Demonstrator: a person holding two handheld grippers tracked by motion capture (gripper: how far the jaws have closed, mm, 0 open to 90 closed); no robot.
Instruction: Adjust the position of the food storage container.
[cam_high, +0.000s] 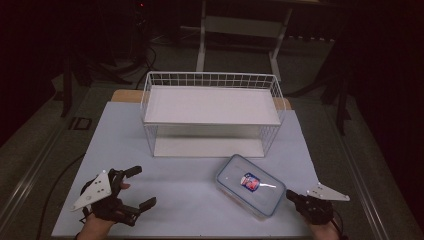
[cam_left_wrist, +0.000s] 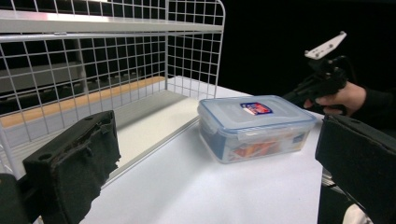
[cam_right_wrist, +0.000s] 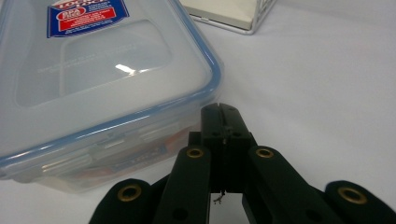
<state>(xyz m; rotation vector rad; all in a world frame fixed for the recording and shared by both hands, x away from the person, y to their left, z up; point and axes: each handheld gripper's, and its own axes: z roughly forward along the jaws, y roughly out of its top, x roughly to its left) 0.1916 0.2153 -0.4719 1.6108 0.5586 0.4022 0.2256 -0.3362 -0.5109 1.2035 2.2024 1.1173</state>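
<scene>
High view: a clear plastic container (cam_high: 251, 185) with a blue-edged lid and a red and blue label lies flat on the white table (cam_high: 190, 200), lower right of centre in the frame, set at an angle, just in front of the right front corner of the white wire shelf rack (cam_high: 212, 114) that stands across the middle of the frame; container and rack are near but apart.

Right gripper (cam_high: 291, 196): at the lower right of the frame, held in a hand entering from the bottom edge; its jaws are pressed together with nothing between them; the tips stand just beside the container's near right corner; whether they touch it cannot be told from above. In the right gripper view the closed tips (cam_right_wrist: 219, 114) rise from the bottom centre and meet the container's (cam_right_wrist: 93, 70) wall just under the lid rim, the container filling the upper left of that frame.

Left gripper (cam_high: 141, 187): at the lower left of the frame, well apart from the container; jaws spread wide, holding nothing; the gap faces right toward the container. In the left gripper view its two black pads (cam_left_wrist: 74, 163) stand at the lower left and lower right corners, the container (cam_left_wrist: 254, 126) at centre between and beyond them, the rack (cam_left_wrist: 107, 60) in the upper left, the right gripper (cam_left_wrist: 299, 95) beyond the container at the upper right.
</scene>
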